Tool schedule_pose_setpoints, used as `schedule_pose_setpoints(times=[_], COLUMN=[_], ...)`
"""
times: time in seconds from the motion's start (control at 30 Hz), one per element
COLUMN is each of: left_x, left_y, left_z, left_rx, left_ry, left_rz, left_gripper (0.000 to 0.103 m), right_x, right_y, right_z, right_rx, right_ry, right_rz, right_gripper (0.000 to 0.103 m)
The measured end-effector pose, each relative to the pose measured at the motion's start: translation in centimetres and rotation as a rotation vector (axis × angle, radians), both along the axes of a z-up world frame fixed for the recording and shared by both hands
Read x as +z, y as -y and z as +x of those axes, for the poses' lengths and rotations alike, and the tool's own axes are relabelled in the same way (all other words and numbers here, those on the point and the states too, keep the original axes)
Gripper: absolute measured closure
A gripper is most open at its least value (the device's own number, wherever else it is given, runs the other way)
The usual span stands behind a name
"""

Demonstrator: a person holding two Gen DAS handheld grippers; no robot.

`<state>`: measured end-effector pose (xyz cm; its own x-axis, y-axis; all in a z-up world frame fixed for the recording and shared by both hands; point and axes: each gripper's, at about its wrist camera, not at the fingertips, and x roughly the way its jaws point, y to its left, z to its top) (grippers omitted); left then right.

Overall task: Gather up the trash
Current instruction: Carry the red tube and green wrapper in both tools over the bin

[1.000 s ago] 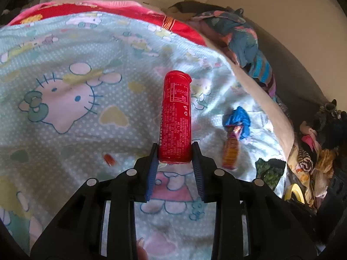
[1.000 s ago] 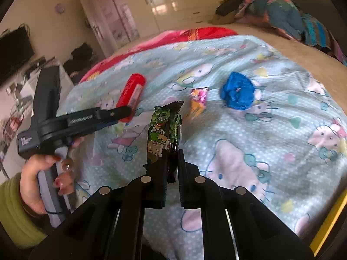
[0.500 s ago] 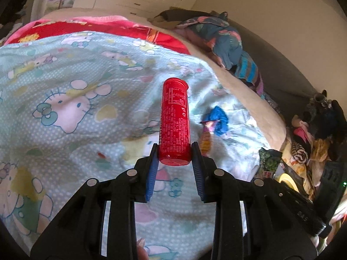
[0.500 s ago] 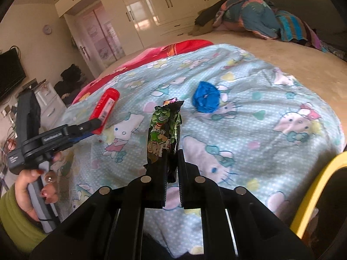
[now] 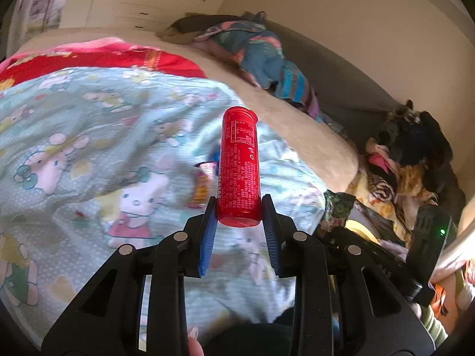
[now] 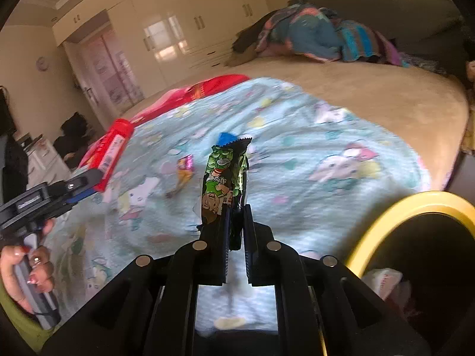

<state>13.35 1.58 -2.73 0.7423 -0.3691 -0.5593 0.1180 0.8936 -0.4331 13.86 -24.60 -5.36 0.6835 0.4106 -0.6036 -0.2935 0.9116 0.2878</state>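
My left gripper (image 5: 239, 207) is shut on a red tube (image 5: 240, 163), held upright above the bed; the tube also shows in the right wrist view (image 6: 108, 154). My right gripper (image 6: 236, 212) is shut on a green and black snack wrapper (image 6: 222, 178), held above the blanket. A yellow-rimmed bin (image 6: 415, 207) with a dark inside is at the right wrist view's lower right. An orange and pink wrapper (image 6: 184, 170) and a blue crumpled piece (image 6: 224, 138) lie on the blanket.
The bed has a pale blue cartoon-cat blanket (image 6: 326, 163) and a beige cover (image 6: 371, 89). Folded clothes (image 5: 261, 56) lie at its far side. A pile of clothes (image 5: 400, 160) sits beside the bed. White wardrobes (image 6: 178, 29) stand behind.
Both grippers have pulled back from the bed and swung right with their loads. The yellow bin has come further into the right wrist view.
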Motion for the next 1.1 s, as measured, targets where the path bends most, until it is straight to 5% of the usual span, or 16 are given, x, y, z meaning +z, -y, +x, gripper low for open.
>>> schedule_pose_setpoints(times=[1.1], left_x=[1.3], left_y=[12.5], left_z=[-2.9], left_rx=[-0.317], left_ry=[0.055], left_rz=[0.094], left_gripper=[0.079], right_x=[-0.6], right_y=[13.6], right_z=[-3.7], right_rx=[-0.317], right_ry=[-0.011], right_rz=[0.014], right_gripper=[0.094])
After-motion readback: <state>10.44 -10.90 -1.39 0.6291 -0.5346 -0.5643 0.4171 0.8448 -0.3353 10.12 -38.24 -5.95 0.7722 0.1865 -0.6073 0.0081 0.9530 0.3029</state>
